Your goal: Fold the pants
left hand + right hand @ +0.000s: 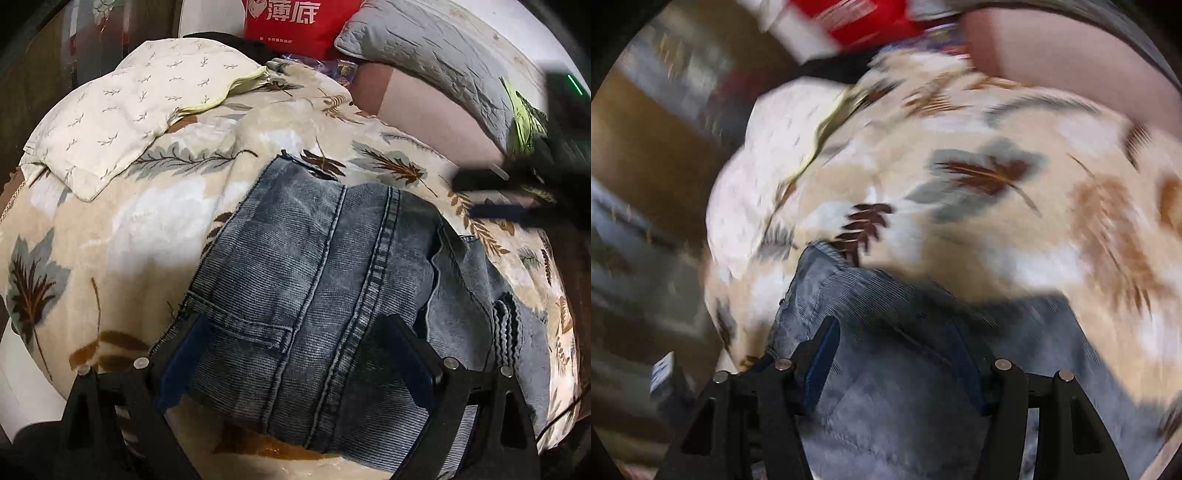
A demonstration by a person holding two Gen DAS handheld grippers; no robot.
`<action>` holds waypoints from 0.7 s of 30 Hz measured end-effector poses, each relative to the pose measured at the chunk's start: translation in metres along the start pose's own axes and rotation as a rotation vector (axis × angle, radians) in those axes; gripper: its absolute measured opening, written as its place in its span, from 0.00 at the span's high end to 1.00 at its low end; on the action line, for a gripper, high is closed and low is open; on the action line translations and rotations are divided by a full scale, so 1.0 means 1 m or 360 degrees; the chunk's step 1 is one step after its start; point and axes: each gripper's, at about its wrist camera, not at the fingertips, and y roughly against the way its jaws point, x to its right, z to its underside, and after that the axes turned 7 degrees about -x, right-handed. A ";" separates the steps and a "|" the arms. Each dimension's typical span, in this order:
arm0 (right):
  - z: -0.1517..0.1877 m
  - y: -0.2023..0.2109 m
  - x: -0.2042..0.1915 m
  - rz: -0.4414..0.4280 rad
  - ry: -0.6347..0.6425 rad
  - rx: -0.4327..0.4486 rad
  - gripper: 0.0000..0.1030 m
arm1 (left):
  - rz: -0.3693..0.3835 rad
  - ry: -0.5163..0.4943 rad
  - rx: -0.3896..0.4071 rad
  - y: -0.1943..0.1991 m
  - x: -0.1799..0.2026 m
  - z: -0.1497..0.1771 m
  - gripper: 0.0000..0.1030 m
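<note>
Blue-grey jeans (314,266) lie folded on a cream leaf-print blanket (122,236). My left gripper (295,332) is open, its two fingers spread wide just above the near end of the jeans, by a back pocket and the centre seam. My right gripper (892,334) is open above the jeans (886,387) in its own blurred view. It also shows in the left wrist view (495,192) as dark fingers at the right, over the blanket beyond the jeans' far right corner.
A cream pillow (122,110) lies at the far left of the bed. A grey quilted pillow (436,55), a pink cushion (424,107) and a red bag (295,22) sit at the back. A wooden wall (646,155) is on the left.
</note>
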 end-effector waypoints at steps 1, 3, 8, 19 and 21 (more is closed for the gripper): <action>-0.009 -0.008 -0.011 0.0019 0.0062 -0.0029 0.38 | -0.0001 -0.0007 0.0003 0.001 0.001 0.000 0.08; -0.028 -0.028 -0.038 0.0063 0.0234 -0.0115 0.39 | 0.0015 0.0003 0.0001 0.000 0.000 -0.001 0.08; -0.057 -0.087 -0.078 0.0190 0.0494 -0.0359 0.39 | 0.0027 -0.0011 0.0006 0.001 0.002 0.000 0.08; -0.053 -0.082 -0.087 0.0124 0.0489 -0.0136 0.68 | 0.0038 -0.0015 0.0025 0.003 0.003 0.004 0.08; -0.044 -0.054 -0.065 0.0123 0.0424 -0.0060 0.43 | 0.0054 0.0011 0.0048 0.008 0.001 0.003 0.08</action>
